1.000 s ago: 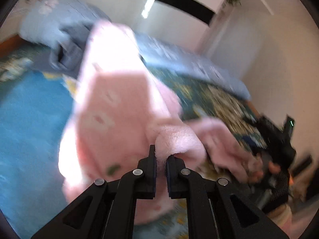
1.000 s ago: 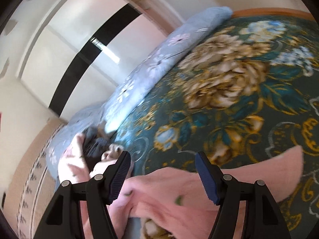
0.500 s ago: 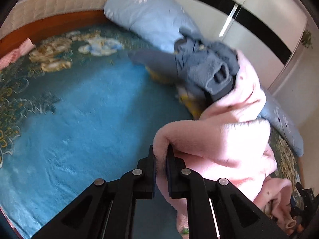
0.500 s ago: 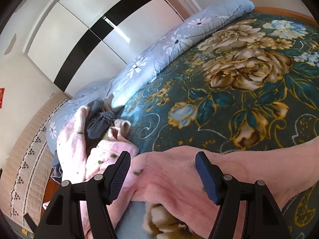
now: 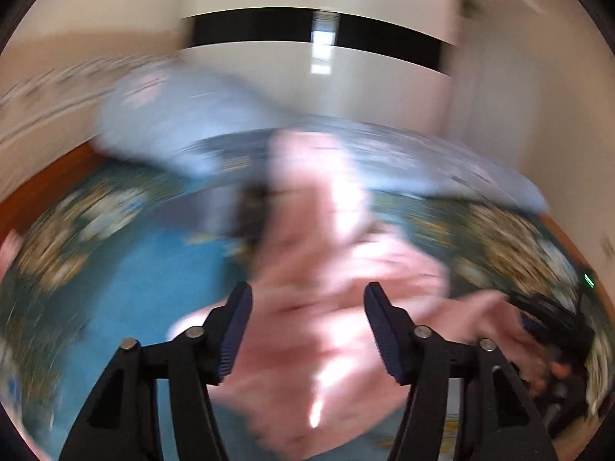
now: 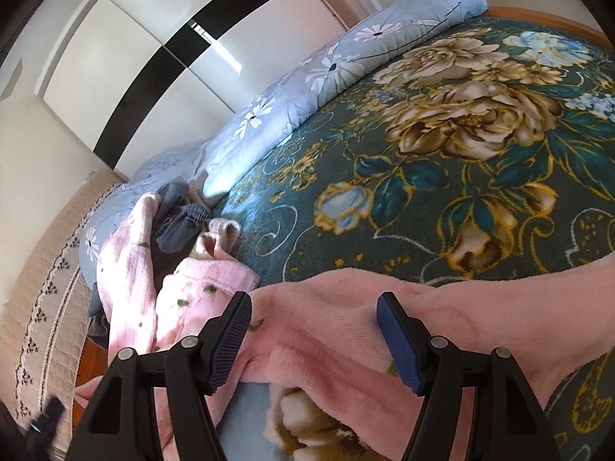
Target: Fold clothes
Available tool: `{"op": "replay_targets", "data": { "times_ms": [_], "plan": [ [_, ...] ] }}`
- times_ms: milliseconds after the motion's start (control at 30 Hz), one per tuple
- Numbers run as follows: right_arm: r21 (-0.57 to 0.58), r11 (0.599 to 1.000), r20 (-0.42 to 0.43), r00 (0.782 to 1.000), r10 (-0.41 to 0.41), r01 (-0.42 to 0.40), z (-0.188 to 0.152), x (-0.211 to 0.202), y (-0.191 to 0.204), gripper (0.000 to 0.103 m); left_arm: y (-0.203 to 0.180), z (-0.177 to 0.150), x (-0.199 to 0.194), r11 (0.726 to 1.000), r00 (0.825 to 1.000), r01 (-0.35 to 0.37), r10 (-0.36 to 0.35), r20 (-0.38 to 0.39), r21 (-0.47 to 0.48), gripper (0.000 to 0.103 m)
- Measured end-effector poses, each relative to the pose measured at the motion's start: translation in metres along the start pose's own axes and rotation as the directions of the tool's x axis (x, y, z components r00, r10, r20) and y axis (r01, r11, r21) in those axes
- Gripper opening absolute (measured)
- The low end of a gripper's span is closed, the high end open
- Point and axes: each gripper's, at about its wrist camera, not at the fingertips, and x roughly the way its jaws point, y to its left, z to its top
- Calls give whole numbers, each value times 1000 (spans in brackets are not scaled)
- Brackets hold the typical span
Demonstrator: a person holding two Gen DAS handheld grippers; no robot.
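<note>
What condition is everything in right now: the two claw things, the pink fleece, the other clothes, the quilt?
Left gripper: jaws opening, pads clear of the fleece.
Right gripper: open, poised over the fleece, not pinching it.
Pink fleece garment: unfolded, spread loosely on the bed.
Grey garment: crumpled in a heap.
Pink spotted garment: bunched beside the grey garment.
Blue floral quilt: rolled along the bed's edge.

No text, label, brand or number can be read in either view; the left wrist view is blurred; the blanket (image 6: 461,153) and quilt (image 6: 346,61) bear only flowers.
</note>
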Motion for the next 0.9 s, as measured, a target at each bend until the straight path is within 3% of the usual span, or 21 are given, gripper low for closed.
{"op": "replay_targets", "data": {
  "times_ms": [167,233,367,500,600,633,667,733,900],
  "plan": [
    [29,1000,2,1000,9,-9,2,-1,-6,72,-98,11,81,967,988,85,-50,-147,239,64],
    [40,999,-4,1000,14,-14,3,-1,-10,72,-122,3,118,948,978,81,-16,-208,307,64],
    [16,999,-71,997,38,-37,3,7,-5,77,-138,-11,168,933,959,34,71,-276,359,64],
    [-14,998,-127,990,55,-57,0,14,5,78,-144,-25,190,917,946,7,123,-299,399,64],
    [-12,998,-131,990,53,-55,-2,16,7,78,-143,-28,192,913,949,-28,152,-275,407,64],
    [-3,999,-130,990,54,-54,-2,16,5,78,-138,-25,189,924,952,-30,143,-270,381,56],
    [5,999,-130,990,54,-54,-2,16,4,78,-134,-22,186,935,955,-32,133,-265,354,35],
    [25,998,-126,991,54,-51,-2,16,0,78,-125,-15,180,953,960,-35,115,-255,299,15],
    [33,998,-118,991,57,-54,0,13,-1,78,-96,13,125,978,990,25,5,-144,206,11]
  ]
}}
